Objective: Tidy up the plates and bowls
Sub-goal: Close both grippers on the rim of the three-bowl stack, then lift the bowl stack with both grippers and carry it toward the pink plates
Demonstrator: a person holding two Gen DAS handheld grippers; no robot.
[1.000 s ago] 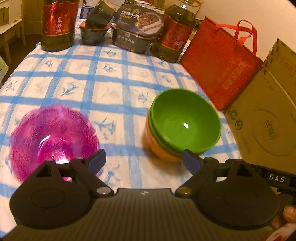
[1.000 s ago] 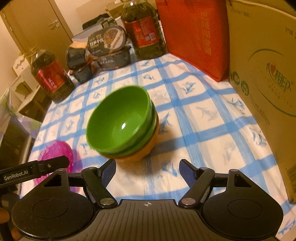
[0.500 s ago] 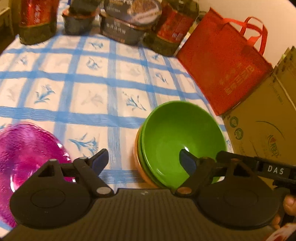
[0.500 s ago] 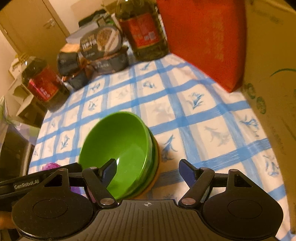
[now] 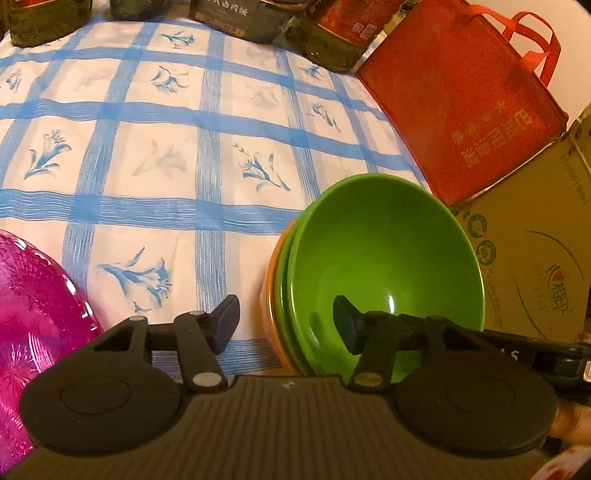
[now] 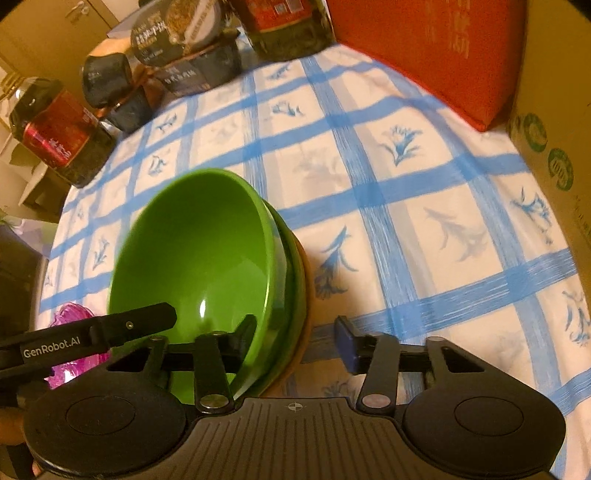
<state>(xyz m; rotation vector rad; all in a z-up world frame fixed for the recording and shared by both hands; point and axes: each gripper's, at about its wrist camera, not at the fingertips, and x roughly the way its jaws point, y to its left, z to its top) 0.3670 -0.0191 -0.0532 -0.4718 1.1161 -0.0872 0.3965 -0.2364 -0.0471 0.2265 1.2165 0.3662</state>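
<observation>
Your bench wears a white cloth with a blue check and blue flowers; warm, yellowish light falls on it; a wooden cabinet door stands behind; a pale wall rises at the far right.

Both grippers lowered, fingers closing astride bowl stack rims

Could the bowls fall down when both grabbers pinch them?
Maybe. The left gripper and right gripper, jaws just closing, straddle opposite sides of the bowl stack's rims. An uneven pull could tilt the stack or lift only the top green bowl. It might also bump the pink plate nearby.
</observation>
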